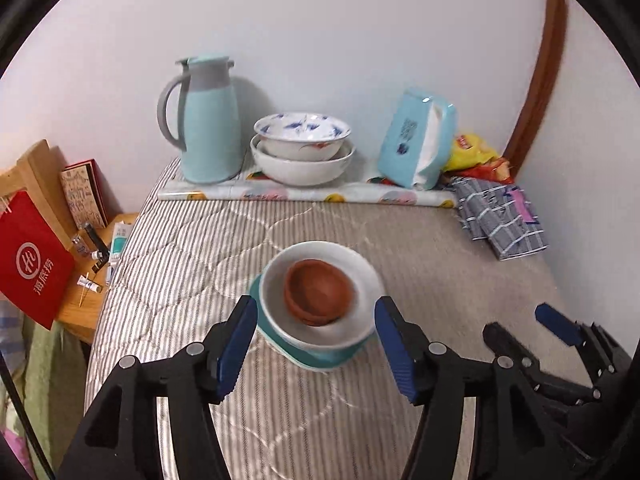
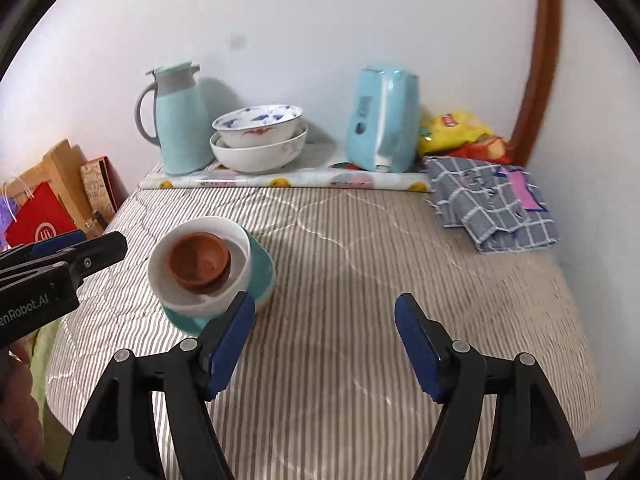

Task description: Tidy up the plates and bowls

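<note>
Surface: bed (image 2: 360, 280) with a striped quilted cover.
Middle: teal plate (image 2: 262, 276) bearing a nested bowl stack.
Far edge: fruit-print sheet (image 2: 304, 181), folded along the wall.
Far right corner: folded checked cloth (image 2: 492, 208).

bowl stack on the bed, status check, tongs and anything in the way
Left tongs open, right tongs open, nothing held. Brown bowl nested in white bowl on teal dish, on the bed. Path clear around it.
</note>
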`<state>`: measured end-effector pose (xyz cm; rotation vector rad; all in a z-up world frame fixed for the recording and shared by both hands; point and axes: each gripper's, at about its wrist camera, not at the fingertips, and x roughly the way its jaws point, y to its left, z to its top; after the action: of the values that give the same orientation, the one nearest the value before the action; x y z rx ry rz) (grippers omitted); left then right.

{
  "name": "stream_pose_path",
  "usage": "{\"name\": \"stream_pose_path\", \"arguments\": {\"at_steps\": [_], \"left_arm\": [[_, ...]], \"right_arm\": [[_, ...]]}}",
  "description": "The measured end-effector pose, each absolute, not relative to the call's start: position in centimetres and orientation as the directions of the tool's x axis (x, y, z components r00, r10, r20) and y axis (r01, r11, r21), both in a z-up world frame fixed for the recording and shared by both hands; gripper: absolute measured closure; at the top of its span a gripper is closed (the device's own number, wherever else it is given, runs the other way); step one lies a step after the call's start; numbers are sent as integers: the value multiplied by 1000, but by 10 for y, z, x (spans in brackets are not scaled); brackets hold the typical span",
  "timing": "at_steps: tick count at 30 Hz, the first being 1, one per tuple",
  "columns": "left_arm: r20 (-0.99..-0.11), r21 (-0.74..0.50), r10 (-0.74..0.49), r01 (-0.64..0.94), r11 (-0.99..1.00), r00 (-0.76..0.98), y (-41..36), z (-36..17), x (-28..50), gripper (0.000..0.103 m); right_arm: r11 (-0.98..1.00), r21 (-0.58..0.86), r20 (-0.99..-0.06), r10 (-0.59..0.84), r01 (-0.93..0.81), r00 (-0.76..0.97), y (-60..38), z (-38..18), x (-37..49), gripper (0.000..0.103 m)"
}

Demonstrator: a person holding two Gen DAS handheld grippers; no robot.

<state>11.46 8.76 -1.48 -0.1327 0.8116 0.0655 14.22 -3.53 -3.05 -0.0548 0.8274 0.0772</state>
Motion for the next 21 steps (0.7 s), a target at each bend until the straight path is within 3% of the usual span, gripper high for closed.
{"name": "stream_pose_path", "arguments": {"at_steps": [4, 10, 16, 21], "left_arm": [[-698, -79, 27, -115, 990, 716, 69, -1, 93, 42], [-642, -51, 65, -127, 991, 764, 44, 15, 62, 22], [-600, -22, 92, -131, 991, 795, 21, 21, 36, 19], [-602, -40, 79, -129, 991, 795, 13, 20, 23, 19]], "right_arm": [[996, -19, -722, 44, -83, 690, -51, -17, 114, 31], [999, 6, -699, 43, -54, 714, -71, -3, 81, 29], [999, 28, -678, 38, -26, 734, -93, 4, 53, 13], [1000, 27, -671, 20, -3, 741, -109, 9, 38, 11]]}}
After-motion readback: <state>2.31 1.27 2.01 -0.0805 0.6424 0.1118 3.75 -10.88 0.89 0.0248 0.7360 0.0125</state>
